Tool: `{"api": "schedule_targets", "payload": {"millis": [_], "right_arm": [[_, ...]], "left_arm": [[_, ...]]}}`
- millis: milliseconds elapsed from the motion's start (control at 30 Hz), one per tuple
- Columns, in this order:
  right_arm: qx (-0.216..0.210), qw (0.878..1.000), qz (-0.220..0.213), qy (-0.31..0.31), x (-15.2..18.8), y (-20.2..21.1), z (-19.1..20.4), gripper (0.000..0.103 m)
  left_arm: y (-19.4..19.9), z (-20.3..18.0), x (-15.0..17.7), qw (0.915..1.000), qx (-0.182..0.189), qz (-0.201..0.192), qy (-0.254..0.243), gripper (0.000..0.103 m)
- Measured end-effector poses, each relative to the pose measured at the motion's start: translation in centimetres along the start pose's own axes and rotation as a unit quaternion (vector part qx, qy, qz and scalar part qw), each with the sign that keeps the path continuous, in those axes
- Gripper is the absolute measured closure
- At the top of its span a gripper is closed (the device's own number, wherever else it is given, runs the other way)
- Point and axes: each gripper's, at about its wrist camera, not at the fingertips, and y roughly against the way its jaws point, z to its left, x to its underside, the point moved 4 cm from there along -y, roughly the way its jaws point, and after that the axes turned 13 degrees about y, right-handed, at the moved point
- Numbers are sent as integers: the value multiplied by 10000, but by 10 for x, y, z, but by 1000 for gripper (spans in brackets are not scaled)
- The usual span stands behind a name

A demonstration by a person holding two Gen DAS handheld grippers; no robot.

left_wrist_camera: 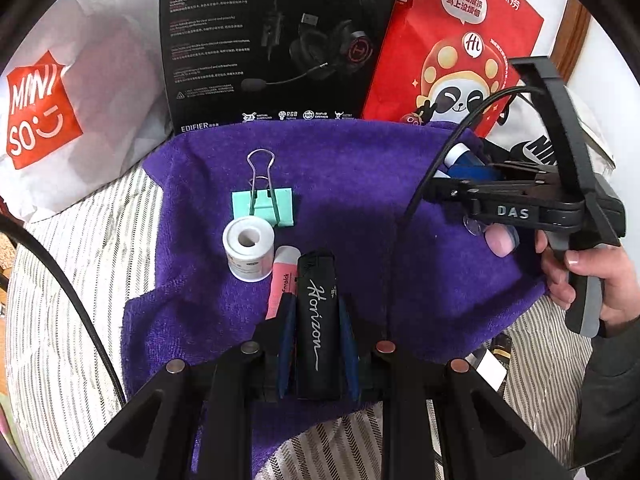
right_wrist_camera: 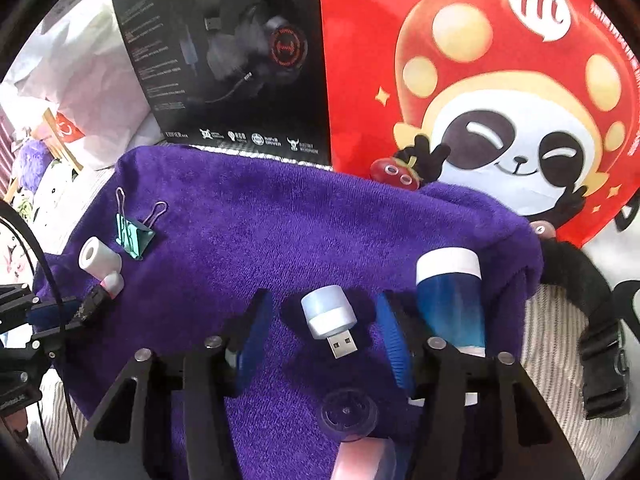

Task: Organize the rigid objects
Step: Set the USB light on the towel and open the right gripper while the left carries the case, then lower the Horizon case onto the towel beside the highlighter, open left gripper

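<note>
a: where's the thing being sorted?

b: two of them. the black lighter with silver "horizon" script [left_wrist_camera: 316, 320] sits clamped between the blue pads of the left gripper [left_wrist_camera: 316, 340], low over the purple terry towel [left_wrist_camera: 360, 184]. the small white usb night-light plug [right_wrist_camera: 332, 320] lies on that towel between the blue fingers of the right gripper [right_wrist_camera: 324, 332]; those jaws stand apart and neither pad touches it.

a: so which step?

b: i'd judge the right one has set the plug down in its spot, while the left is about to place the lighter. the next move likely calls for lowering the lighter flat, then parting the jaws.

a: anything crowding it?

b: yes. just beside the lighter lies a pink stick-shaped eraser or tube [left_wrist_camera: 284, 276], with a white tape roll [left_wrist_camera: 248, 248] and a mint-green binder clip [left_wrist_camera: 264, 204] beyond. on the right, a blue bottle with white cap [right_wrist_camera: 450, 300] lies just beside the outer finger, and a clear suction cup [right_wrist_camera: 348, 412] sits under the gripper. lifting out could nudge either.
</note>
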Motion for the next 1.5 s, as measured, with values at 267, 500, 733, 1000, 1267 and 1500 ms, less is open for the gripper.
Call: {"api": "schedule_targets", "payload": {"millis": [267,500,733,1000,1267,1500], "right_arm": [[186,9995,-262,66,11,42,-1,48],[342,9984,-444,66,31,81,-3,48],[89,9985,-535,-40,59,103,1,44],[23,9985,-485,-251,91,116,10,44],[24,9944,-576,-882,123,136,-8,43],[206,9904,-550,-1249,156,159,-27,43]], "left_arm": [[-7,-5,0,9999,124,66,-62,82],[-19,-10,3,9999,-31,92,-109,82],[-18,-13,5,9997,-58,75,-245,77],[3,-11,15,10000,-91,9,34,68],[52,-68,47,9981,440,-2,-441,61],[22,-75,62,9984,420,391,0,61]]}}
